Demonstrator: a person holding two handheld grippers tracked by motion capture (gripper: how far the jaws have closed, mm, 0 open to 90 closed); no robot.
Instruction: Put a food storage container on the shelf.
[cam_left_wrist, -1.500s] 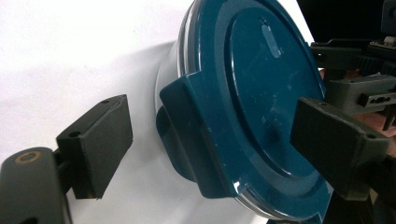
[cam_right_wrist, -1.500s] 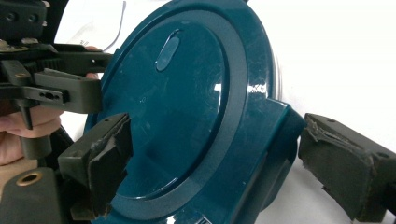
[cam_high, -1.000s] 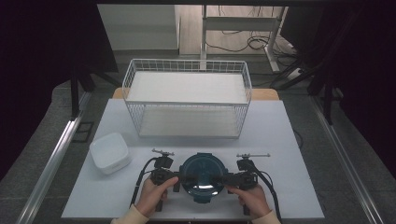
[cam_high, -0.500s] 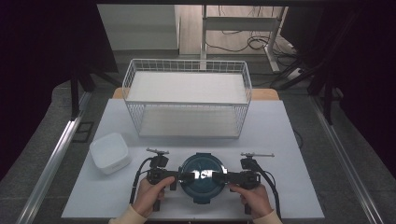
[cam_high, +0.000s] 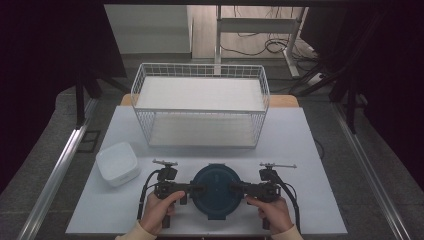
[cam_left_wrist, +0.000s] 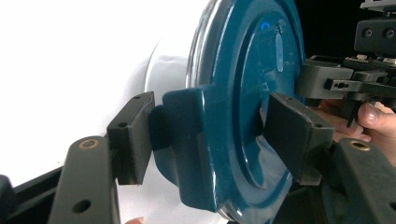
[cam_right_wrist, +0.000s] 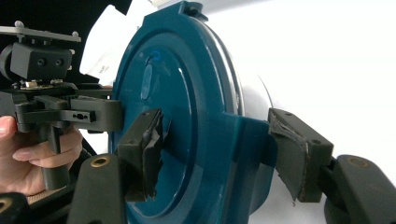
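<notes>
A round container with a dark blue lid (cam_high: 215, 192) sits at the front middle of the white table (cam_high: 310, 150). My left gripper (cam_high: 197, 188) reaches in from the left and is shut on the lid's side tab (cam_left_wrist: 187, 140), one pad under the tab and one on the lid top. From the right, my right gripper (cam_high: 235, 188) grips the opposite tab (cam_right_wrist: 252, 154) the same way. The left gripper view shows the lid (cam_left_wrist: 243, 93) edge-on with the other gripper beyond it. In the right gripper view the lid (cam_right_wrist: 187, 93) stands between the pads.
A white wire basket (cam_high: 200, 111) with a shelf stands at the back middle of the table. A white square tub (cam_high: 117, 162) rests at the left, close to the left hand. Bare table lies to the right of the right gripper.
The bright glare on the lid has gone as the container settled flat and slightly nearer the person. Both grippers stay on the lid's sides, a little farther apart.
</notes>
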